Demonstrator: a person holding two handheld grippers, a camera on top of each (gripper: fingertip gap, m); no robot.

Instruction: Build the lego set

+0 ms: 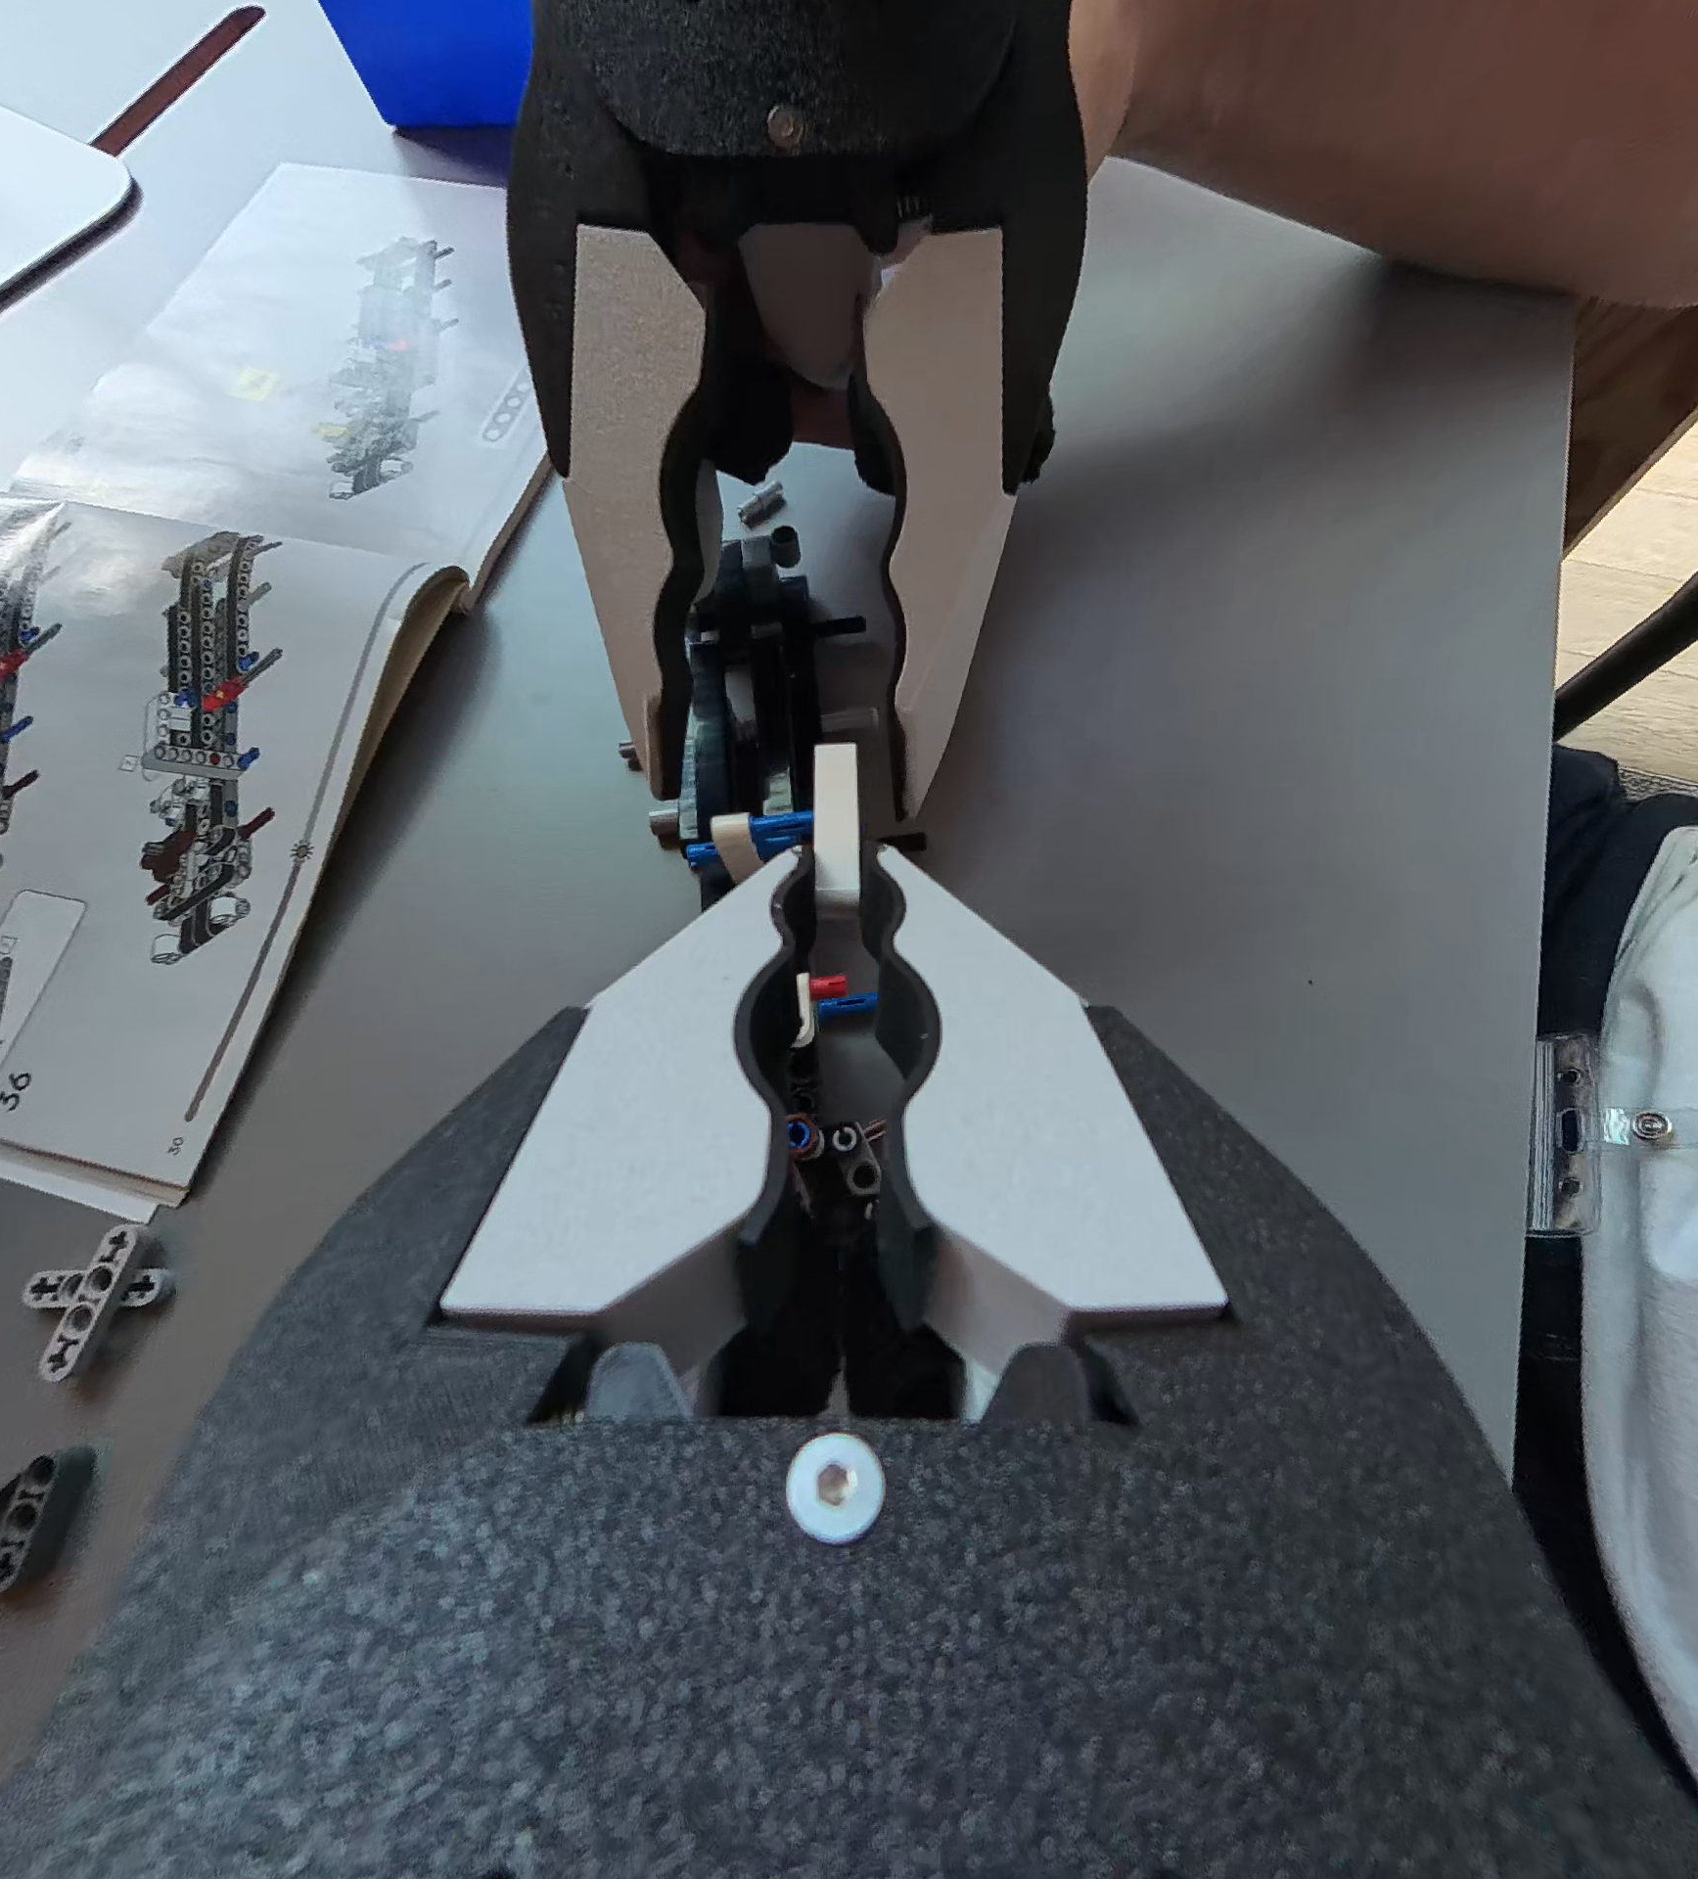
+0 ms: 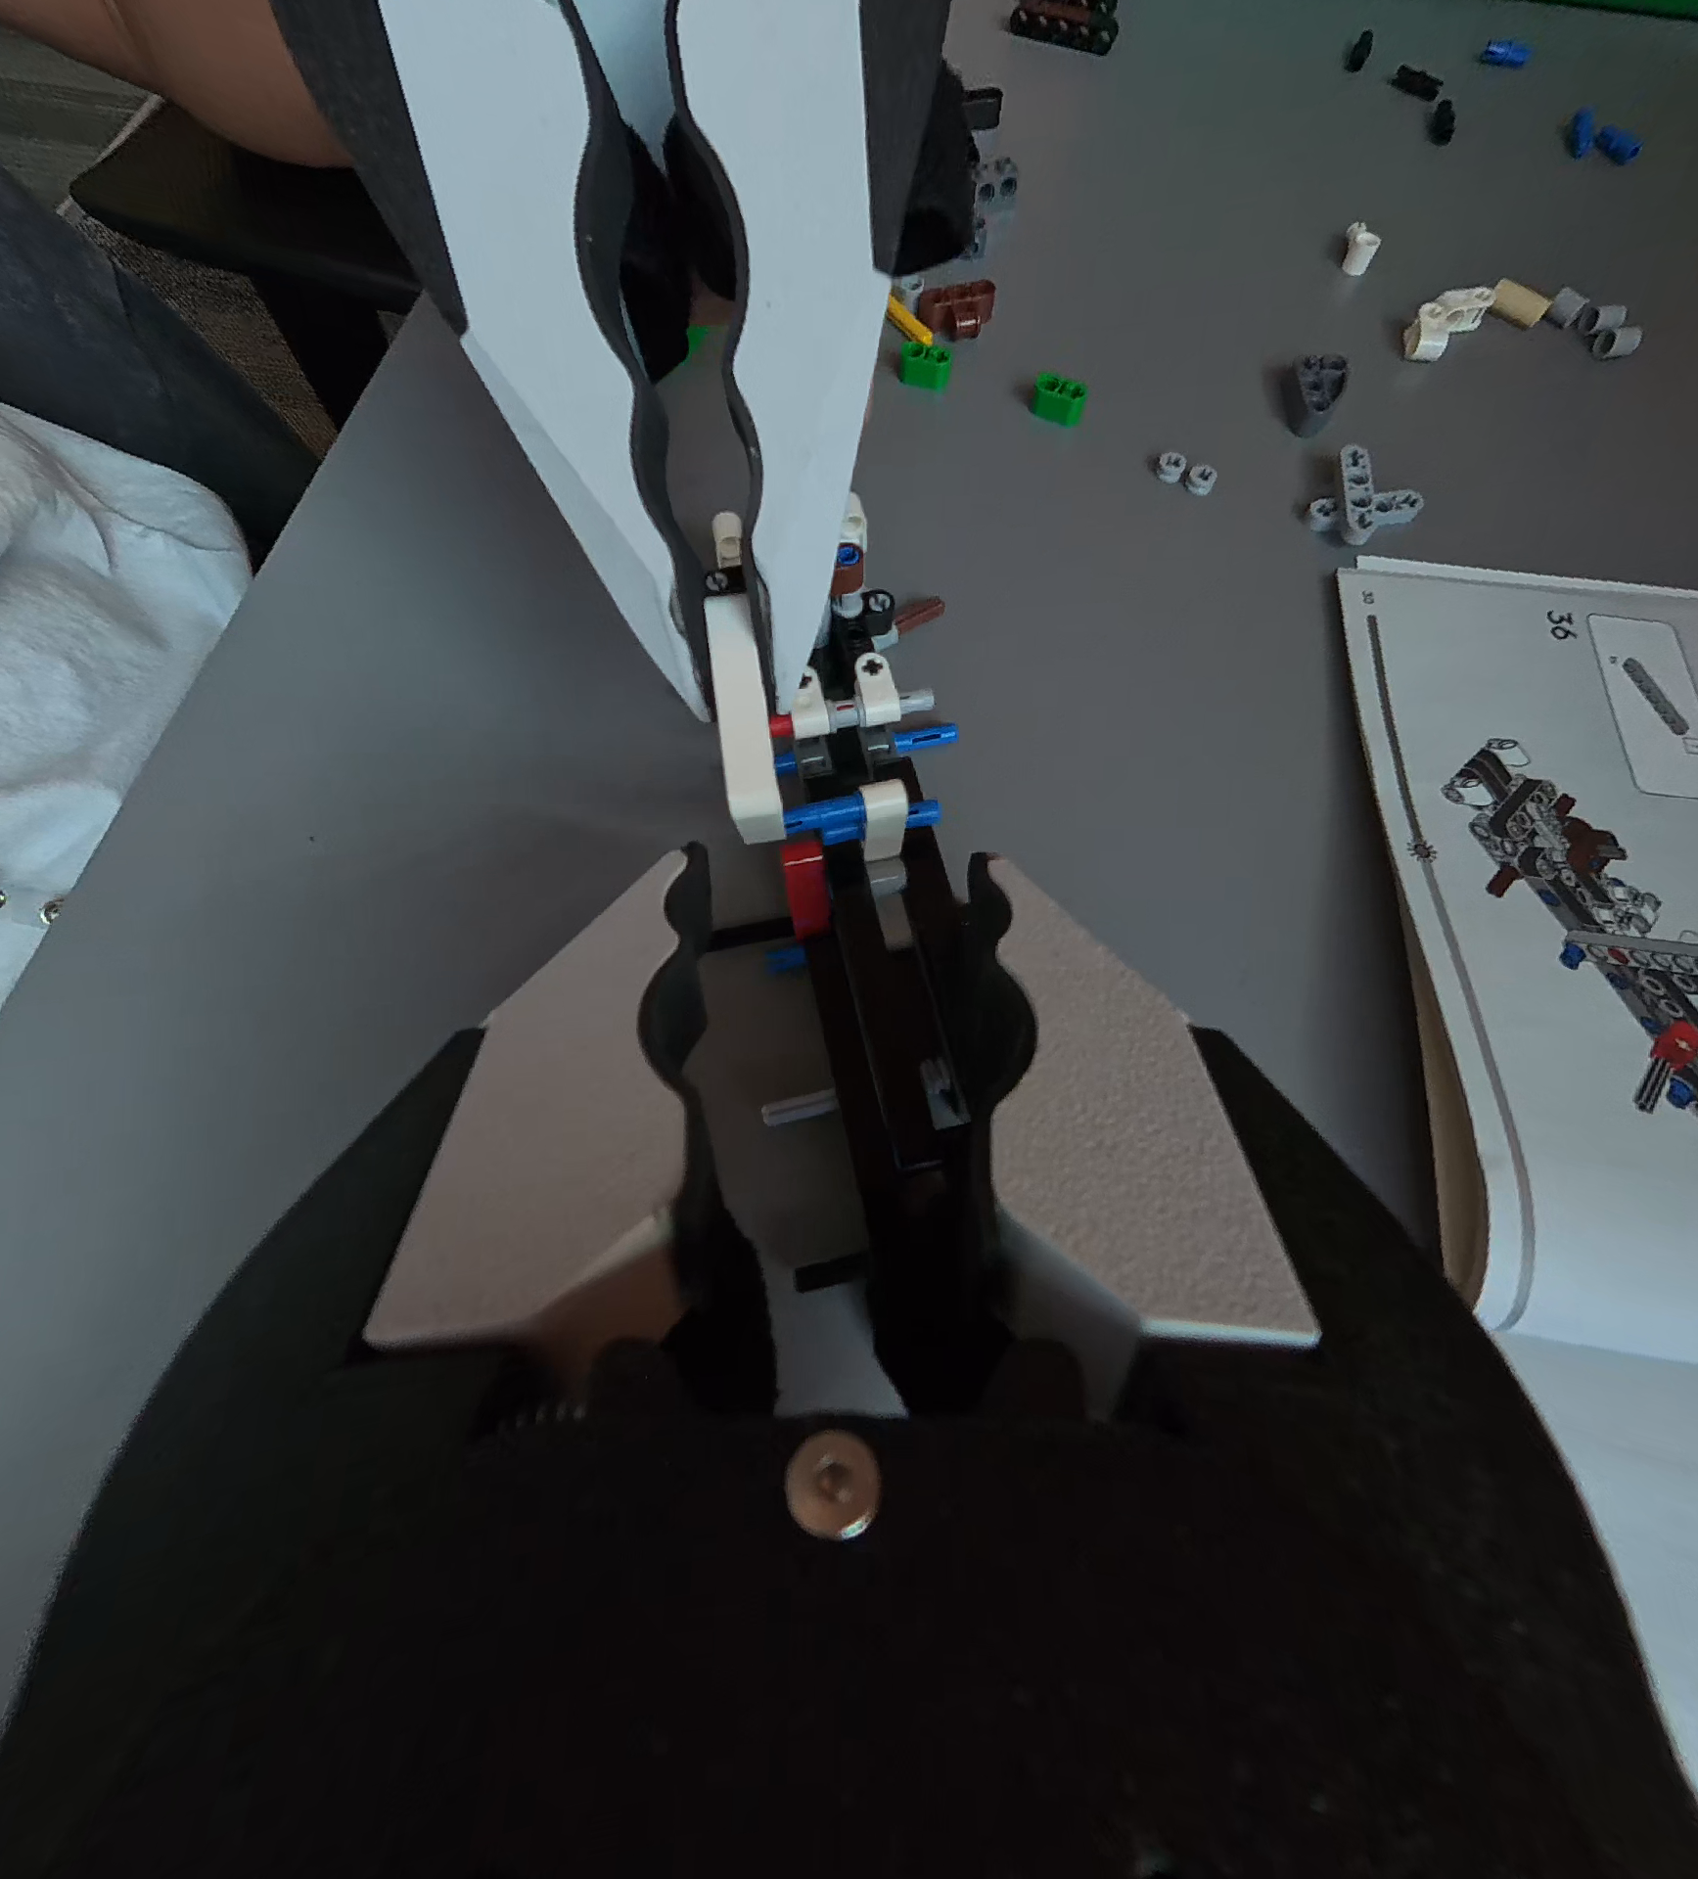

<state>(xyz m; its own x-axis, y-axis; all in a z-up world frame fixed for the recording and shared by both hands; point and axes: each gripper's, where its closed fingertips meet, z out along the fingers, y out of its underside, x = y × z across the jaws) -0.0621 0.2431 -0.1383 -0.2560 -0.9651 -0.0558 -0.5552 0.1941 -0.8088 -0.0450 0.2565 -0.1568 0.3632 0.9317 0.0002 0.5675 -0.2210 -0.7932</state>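
We are pinching a white beam (image 1: 836, 824) in the nearly closed left gripper (image 1: 839, 864), pressing it onto blue pins (image 2: 829, 813) of the black model (image 2: 885, 1017), which the wider-set right gripper (image 2: 834, 874) is clamping above the counter (image 2: 417, 712); loose parts (image 2: 1058, 397) are lying unused.

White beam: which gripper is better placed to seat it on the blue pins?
Left gripper, probably: its fingertips pinch the white beam beside the blue pins; the right gripper straddles the black model.

Left gripper (image 1: 836, 864) pinches white beam (image 1: 836, 813) at the tips; right gripper (image 1: 781, 803) opposite straddles black brick assembly (image 1: 758, 661); instruction booklet (image 1: 163, 661) left.
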